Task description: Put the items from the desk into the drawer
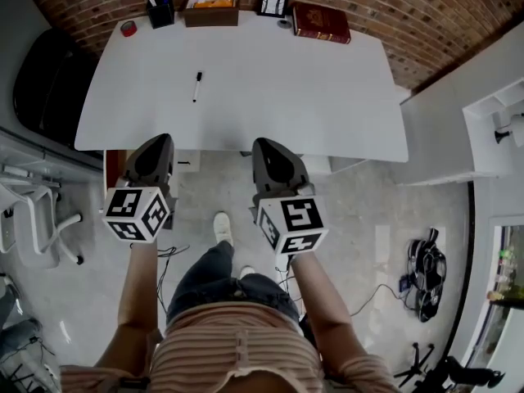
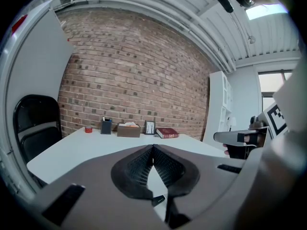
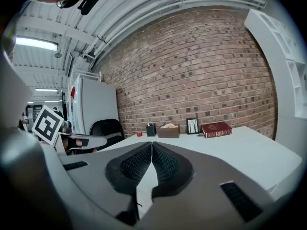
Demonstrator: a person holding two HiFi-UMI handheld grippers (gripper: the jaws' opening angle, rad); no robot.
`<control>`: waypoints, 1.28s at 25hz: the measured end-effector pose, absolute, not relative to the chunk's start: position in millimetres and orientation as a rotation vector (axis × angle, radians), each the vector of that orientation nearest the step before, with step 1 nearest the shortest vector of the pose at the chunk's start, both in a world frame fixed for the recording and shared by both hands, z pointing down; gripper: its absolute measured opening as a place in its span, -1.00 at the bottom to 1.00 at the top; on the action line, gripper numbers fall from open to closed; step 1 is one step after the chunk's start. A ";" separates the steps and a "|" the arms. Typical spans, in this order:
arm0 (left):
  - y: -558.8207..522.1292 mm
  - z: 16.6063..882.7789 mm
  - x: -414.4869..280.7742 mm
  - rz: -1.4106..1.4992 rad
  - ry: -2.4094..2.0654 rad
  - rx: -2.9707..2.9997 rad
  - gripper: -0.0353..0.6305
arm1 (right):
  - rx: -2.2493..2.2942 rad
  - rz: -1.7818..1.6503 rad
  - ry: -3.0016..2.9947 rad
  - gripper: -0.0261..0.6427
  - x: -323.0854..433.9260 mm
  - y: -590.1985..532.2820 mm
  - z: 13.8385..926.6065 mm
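Drawer unit mostly hidden under worktop's near edge; small grey item at far edge too small to identify.

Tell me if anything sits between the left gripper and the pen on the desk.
Nothing visible does. The left gripper hovers at the near edge of the desk, and only bare white surface lies between it and the pen.

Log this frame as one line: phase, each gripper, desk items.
phase: pre-reach | left gripper: shut, empty | right gripper: shut, empty | marker: lying on desk, untouched | book: desk's far edge
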State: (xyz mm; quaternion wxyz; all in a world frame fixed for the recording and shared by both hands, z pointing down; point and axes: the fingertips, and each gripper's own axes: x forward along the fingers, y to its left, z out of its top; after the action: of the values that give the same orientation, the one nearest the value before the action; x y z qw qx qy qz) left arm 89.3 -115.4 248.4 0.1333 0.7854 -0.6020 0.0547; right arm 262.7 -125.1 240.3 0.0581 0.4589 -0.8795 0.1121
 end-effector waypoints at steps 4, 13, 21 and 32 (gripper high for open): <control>-150.9 251.6 71.6 0.171 -1.721 2.282 -0.87 | 1.396 0.346 -2.642 -0.87 241.3 -159.5 240.2; -209.5 279.1 46.9 0.226 -1.643 2.255 -0.87 | 1.413 0.331 -2.582 -0.87 211.6 -207.5 243.2; -247.3 311.0 48.8 0.315 -1.580 2.226 -0.86 | 1.399 0.338 -2.557 -0.87 204.2 -230.7 251.7; -305.4 354.7 60.2 0.459 -1.509 2.158 -0.83 | 1.303 0.360 -2.558 -0.87 195.1 -290.1 271.1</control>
State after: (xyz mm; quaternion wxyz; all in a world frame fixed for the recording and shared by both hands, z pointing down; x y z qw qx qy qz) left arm 60.2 -305.4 354.7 0.2322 0.7853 -0.5492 0.1669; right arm 195.1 -290.1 271.1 0.1238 0.4470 -0.8773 0.1233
